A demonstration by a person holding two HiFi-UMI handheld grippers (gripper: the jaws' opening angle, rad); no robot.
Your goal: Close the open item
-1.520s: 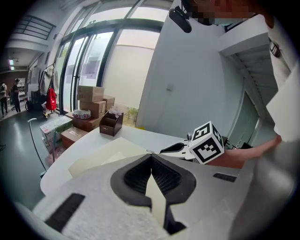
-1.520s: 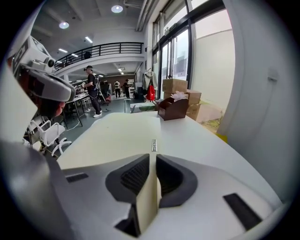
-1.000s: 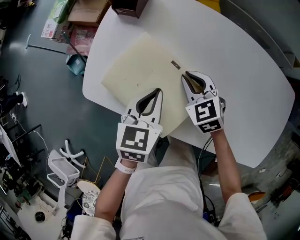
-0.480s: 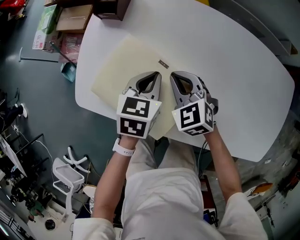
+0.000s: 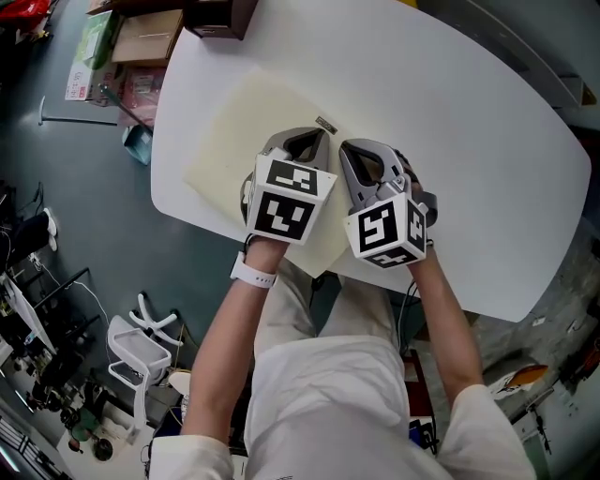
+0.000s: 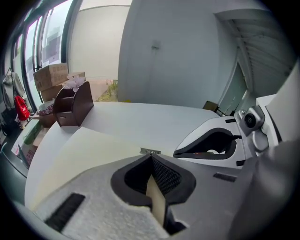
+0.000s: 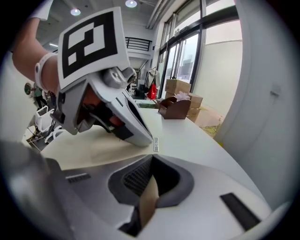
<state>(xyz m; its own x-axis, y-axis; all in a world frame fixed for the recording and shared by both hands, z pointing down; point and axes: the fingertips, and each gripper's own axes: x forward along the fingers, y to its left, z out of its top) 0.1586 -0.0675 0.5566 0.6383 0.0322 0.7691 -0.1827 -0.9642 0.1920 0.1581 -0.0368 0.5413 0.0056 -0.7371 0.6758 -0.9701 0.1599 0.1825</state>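
Right gripper view: the right gripper [image 7: 152,158] has just clenched its fingers on the cream folder [image 5: 234,131] edge (left gripper [image 6: 151,156] grasps it too); folding can start.

A brown organizer [image 5: 220,15] sits at the white table's [image 5: 478,131] eleven o'clock edge; cardboard boxes [image 5: 145,36] lie on the floor [image 5: 89,225] nearby.

Big, flat cream folder [image 5: 234,141] with a small metal tag [image 5: 326,125], lying on the left of the white counter [image 5: 469,122], reaching its near edge.

No legible text; small tag [image 5: 325,124] on cream cover [image 5: 234,141] unreadable.
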